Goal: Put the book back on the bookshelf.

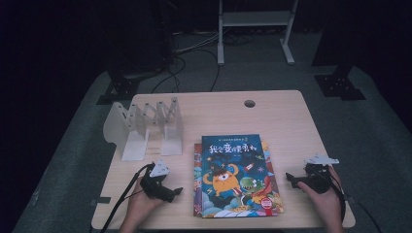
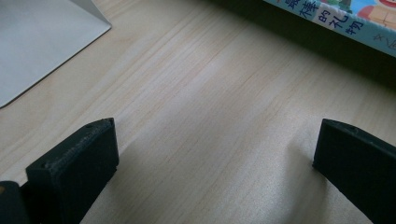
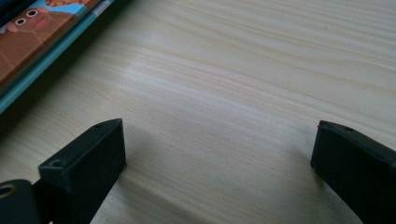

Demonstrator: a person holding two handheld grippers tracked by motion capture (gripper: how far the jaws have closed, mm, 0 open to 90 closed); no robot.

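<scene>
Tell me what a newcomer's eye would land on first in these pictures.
The brightly illustrated picture book stands out first, lying on top of a small stack at the middle front of the pale wooden table. Next comes the white folding book rack, standing at the table's left. The left gripper and right gripper rest on either side of the stack, both with jaws open.
</scene>
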